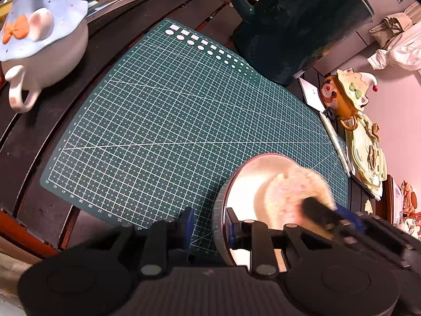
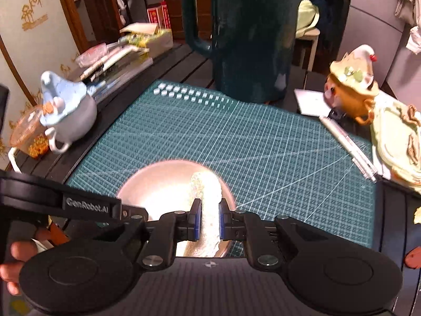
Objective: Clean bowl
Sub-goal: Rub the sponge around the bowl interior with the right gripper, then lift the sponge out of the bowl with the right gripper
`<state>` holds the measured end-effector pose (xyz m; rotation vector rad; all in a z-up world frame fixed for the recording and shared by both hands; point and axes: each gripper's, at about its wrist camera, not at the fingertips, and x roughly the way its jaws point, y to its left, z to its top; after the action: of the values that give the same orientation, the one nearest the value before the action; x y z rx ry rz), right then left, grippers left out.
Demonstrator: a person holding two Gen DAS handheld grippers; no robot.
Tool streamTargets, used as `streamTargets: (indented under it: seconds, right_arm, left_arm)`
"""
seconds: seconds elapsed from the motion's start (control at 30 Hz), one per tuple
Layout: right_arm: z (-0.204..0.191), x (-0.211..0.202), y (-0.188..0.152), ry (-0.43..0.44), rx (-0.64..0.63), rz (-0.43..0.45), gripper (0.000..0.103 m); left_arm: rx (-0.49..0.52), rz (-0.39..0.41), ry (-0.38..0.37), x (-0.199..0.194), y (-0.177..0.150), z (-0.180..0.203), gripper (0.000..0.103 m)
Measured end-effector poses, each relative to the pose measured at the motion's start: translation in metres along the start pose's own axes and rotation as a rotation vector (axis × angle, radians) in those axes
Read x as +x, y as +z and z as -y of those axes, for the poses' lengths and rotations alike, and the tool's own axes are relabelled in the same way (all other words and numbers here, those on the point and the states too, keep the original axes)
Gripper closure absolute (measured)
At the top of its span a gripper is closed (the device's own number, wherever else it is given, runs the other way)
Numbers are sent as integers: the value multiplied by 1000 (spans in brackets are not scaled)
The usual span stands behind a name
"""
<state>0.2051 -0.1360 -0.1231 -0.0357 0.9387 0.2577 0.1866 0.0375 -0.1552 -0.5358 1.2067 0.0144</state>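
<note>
Here, one bowl [image 2: 158, 184], one cloth [image 2: 208, 210], two grippers.

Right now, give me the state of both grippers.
Left gripper: jaws closed on the rim of the metal bowl.
Right gripper: jaws closed on the white cloth inside the bowl.

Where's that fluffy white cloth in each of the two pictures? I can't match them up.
Left wrist view: the cloth sits lower right, inside the bowl, with the right gripper reaching in on it.
Right wrist view: the cloth is bottom centre, pinched between the right gripper's blue pads, over the bowl.
Shared landmark: the green mat under the bowl.
</note>
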Motion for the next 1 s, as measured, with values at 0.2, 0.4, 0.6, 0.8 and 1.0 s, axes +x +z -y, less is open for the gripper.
streamTargets:
  seconds: [0.2, 0.4, 0.6, 0.8, 1.0]
  right_arm:
    - [13, -26, 10, 44, 54, 78, 92]
    - [3, -2, 4, 149, 69, -1, 92]
    - [-5, 24, -6, 135, 63, -75, 92]
    - [-2, 13, -3, 25, 16, -46, 92]
    - [11, -20, 7, 21, 47, 41, 92]
  left_arm:
    - [-1, 1, 2, 0, 0, 0, 80]
    - [-1, 2, 4, 0, 1, 0, 80]
    - [-2, 3, 3, 0, 1, -1, 80]
    - [-1, 4, 2, 0, 1, -1, 80]
    - [-1, 3, 2, 0, 1, -1, 80]
